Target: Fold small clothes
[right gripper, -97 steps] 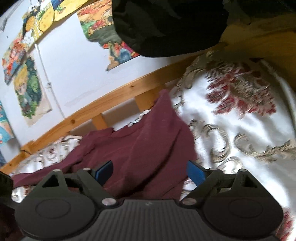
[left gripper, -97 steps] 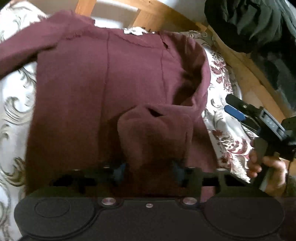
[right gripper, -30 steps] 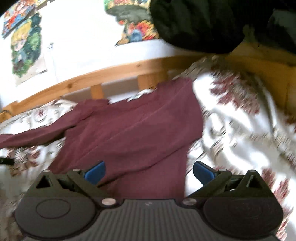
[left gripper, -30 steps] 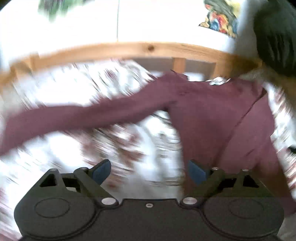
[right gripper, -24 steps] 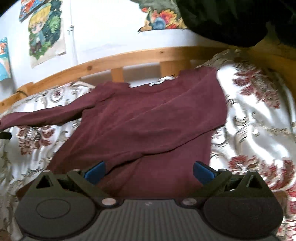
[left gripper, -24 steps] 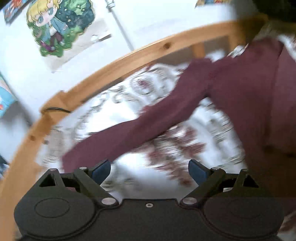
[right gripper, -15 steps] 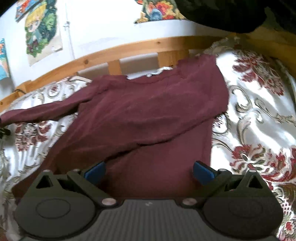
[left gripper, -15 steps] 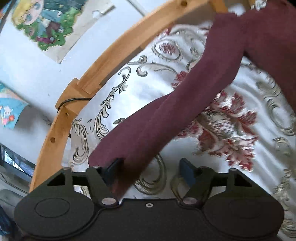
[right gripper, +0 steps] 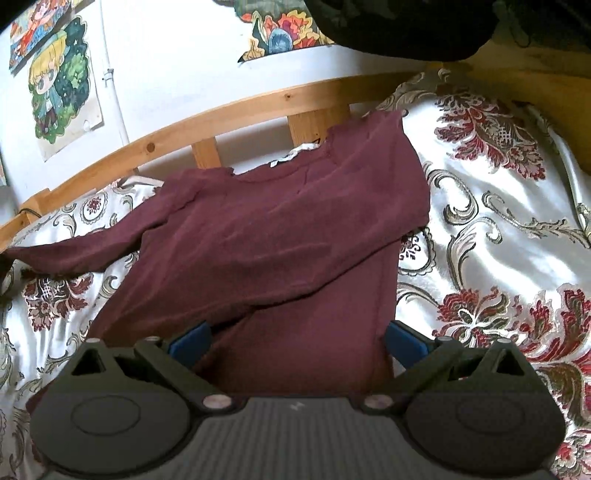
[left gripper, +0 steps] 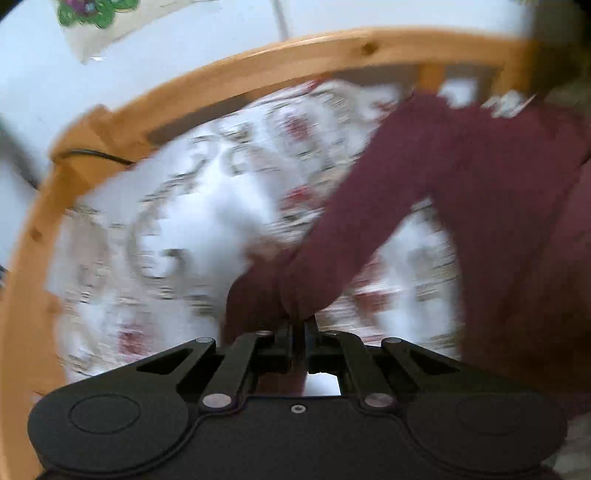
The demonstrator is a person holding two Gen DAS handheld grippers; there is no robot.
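A maroon long-sleeved top (right gripper: 280, 236) lies on the floral bedspread (right gripper: 498, 221), neck toward the wooden rail. Its right sleeve is folded across the body. Its left sleeve (right gripper: 70, 254) stretches out to the left. My left gripper (left gripper: 298, 326) is shut on the cuff end of that sleeve (left gripper: 354, 229); the view is blurred by motion. My right gripper (right gripper: 295, 341) is open and empty, its blue pads (right gripper: 190, 341) on either side of the top's lower part, just above the cloth.
A curved wooden bed rail (right gripper: 236, 110) runs along the far side, with a white wall and cartoon posters (right gripper: 62, 85) behind. A dark garment (right gripper: 406, 22) hangs at the upper right. A black cable (left gripper: 96, 155) lies at the rail's left corner.
My left gripper has swung left to the outstretched sleeve and shut on its cuff end. My right gripper stays open and has come a little nearer over the top's lower part.
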